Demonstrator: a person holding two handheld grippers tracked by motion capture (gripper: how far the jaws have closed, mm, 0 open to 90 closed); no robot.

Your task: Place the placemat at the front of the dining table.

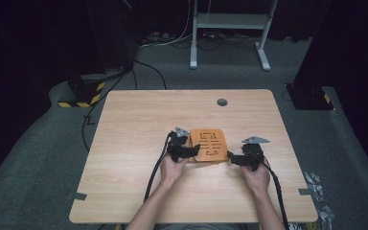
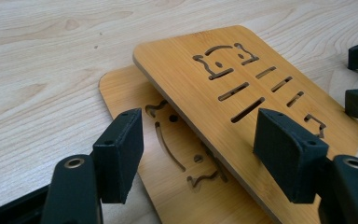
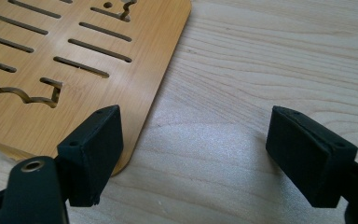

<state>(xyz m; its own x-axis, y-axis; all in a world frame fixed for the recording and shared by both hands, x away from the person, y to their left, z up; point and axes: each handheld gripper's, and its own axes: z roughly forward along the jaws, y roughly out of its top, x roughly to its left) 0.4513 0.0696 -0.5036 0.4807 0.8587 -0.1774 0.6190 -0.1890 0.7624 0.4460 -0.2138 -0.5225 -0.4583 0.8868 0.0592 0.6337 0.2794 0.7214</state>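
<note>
With both hand-held grippers gaping, left (image 2: 198,154) straddling the tilted top board (image 2: 247,93), right (image 3: 209,158) beside it, a nudge could slide it off the lower board (image 2: 168,154).

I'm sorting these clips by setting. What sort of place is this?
Probably a lab or studio set up for recording, not a home. A bare wooden table stands alone on grey carpet with dark surroundings, cables run over the floor, and a stand base with yellow-black hazard tape sits beside it.
</note>
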